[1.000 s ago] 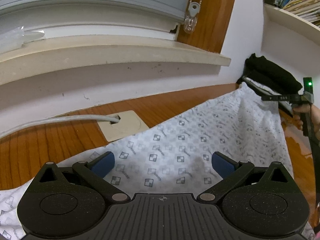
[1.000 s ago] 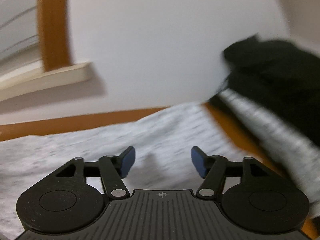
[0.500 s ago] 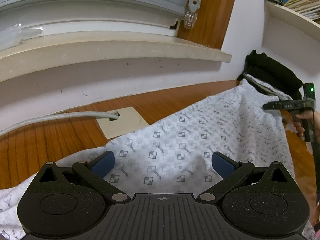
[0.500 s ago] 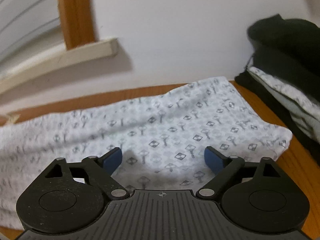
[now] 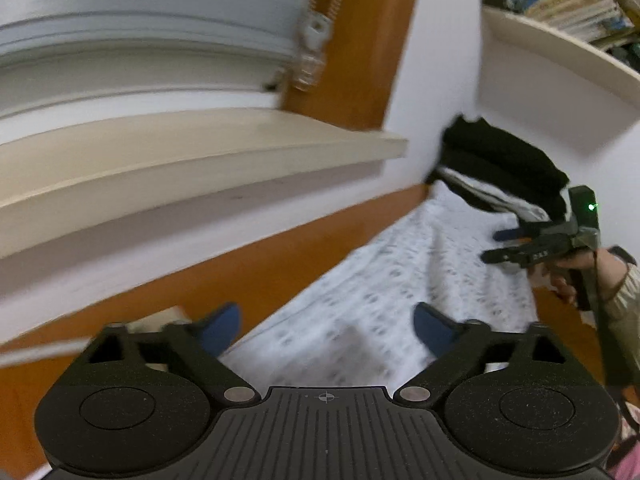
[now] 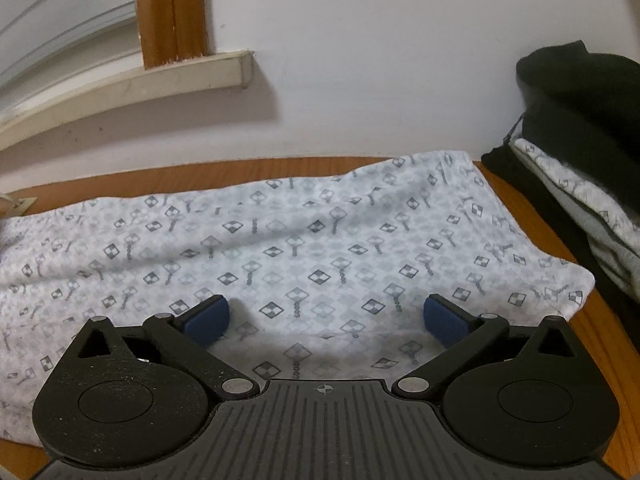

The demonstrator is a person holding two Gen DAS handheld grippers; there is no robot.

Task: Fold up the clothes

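Note:
A white garment with a grey diamond print (image 6: 304, 248) lies flat on the wooden table (image 6: 248, 170). It also shows, blurred, in the left wrist view (image 5: 384, 304). My right gripper (image 6: 326, 318) is open and empty, hovering just above the garment's near part. My left gripper (image 5: 326, 322) is open and empty, over the garment's left end. The right gripper is also seen from the side in the left wrist view (image 5: 500, 246), held by a hand above the garment's far end.
A stack of folded clothes, black on top (image 6: 580, 120), sits at the table's right end by the wall. A cream window sill (image 5: 192, 160) juts out over the table's back edge. A bookshelf (image 5: 560, 36) hangs on the wall at upper right.
The left gripper has swung right and tilted, blurring its view. The right gripper has opened wider and drawn back and rightward; the garment lies flatter now.

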